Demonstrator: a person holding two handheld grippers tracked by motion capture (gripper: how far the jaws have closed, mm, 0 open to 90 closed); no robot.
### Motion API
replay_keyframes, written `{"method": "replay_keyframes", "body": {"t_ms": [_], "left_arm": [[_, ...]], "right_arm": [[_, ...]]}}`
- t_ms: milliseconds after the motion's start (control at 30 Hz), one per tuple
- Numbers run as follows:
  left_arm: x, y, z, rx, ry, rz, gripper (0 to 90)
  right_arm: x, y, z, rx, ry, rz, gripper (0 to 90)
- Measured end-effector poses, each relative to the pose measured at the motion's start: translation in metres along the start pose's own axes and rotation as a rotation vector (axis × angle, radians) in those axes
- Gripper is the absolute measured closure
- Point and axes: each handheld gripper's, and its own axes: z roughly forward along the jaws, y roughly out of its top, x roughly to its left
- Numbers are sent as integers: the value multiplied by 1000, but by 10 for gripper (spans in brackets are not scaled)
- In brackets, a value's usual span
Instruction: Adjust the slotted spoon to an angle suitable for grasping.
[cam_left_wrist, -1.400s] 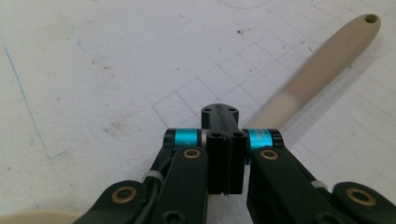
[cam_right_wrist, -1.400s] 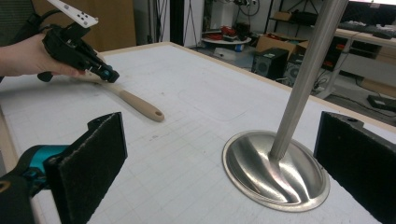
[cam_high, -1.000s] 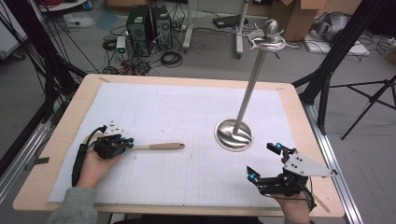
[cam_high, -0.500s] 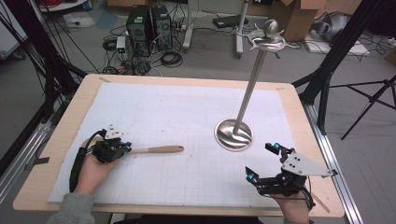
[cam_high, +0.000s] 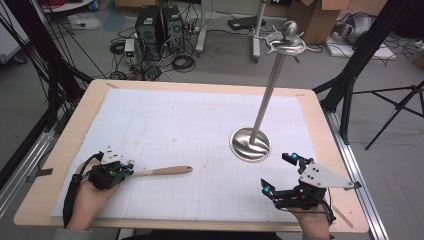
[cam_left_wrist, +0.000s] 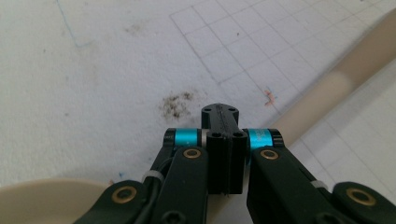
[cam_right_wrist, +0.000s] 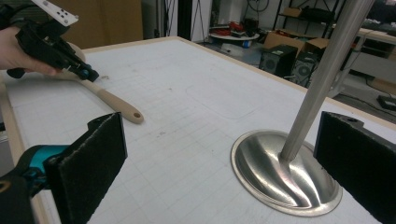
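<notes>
1. Hand-held gripper work is split unevenly: the left hand-held gripper (cam_high: 126, 170) is seen near the front left corner of the tabletop (cam_high: 90, 107), its jaws pressed fully together in the left gripper view, with nothing visible between the pads.
2. A wooden spoon (cam_high: 162, 171) is laid flat on the white grid mat (cam_high: 200, 125), just beside that gripper; its bowl end is covered by the gripper and hand in the high view, and its handle points toward the middle of the front edge.
3. Whether the spoon is pinched cannot be told: in the left gripper view the handle (cam_left_wrist: 345, 84) runs off past the right side of the closed tips, and the pale bowl (cam_left_wrist: 46, 203) sits at the lower left.
4. The right hand-held gripper (cam_high: 280, 172) is held near the front right corner with its jaws spread wide and empty.
5. A steel utensil stand (cam_high: 250, 145) is set just beyond it, its round base toward the right edge and its pole rising to a hooked top.
6. The step in hand is judged to be the securing of the spoon at its bowl end.
7. Next, a firm hold near the bowl would be needed, then a lift so the hole in the handle (cam_right_wrist: 136, 115) can be brought to a hook; the right gripper is well placed to steady the stand.
</notes>
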Motion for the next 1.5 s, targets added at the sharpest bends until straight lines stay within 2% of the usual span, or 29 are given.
{"method": "replay_keyframes", "body": {"t_ms": [100, 167, 233, 333, 367, 533, 700, 1067, 1300, 1367, 1500], "left_arm": [[1, -2, -1, -14, -9, -20, 896], [0, -2, -2, -20, -4, -3, 896], [0, -1, -5, -53, -21, -3, 896], [-4, 4, -15, -84, -30, 17, 896], [-6, 5, -18, -89, -35, 36, 896], [-24, 9, -23, -119, -80, 89, 896], [-43, 11, -13, -114, -149, 145, 896], [-78, 24, 13, -88, -222, 170, 895], [-93, 30, 34, -44, -233, 205, 895], [-94, 32, 38, -43, -232, 224, 896], [-92, 39, 42, -32, -208, 228, 895]], "right_arm": [[0, 0, 1, -2, 0, -6, 15], [0, 0, 1, -4, 4, -5, 15], [0, 1, 1, -4, 6, -3, 15], [-1, 1, 1, -9, 3, -3, 15], [-1, 1, 1, -11, 5, -2, 15], [-1, 1, 2, -7, 5, -6, 15], [0, 2, 3, -6, 11, -5, 15], [-4, 0, 0, -4, 17, 10, 16], [-4, 1, -2, -10, 18, 9, 15], [-5, 1, -1, -8, 23, 10, 15], [-5, 1, -2, -5, 24, 14, 15]]}}
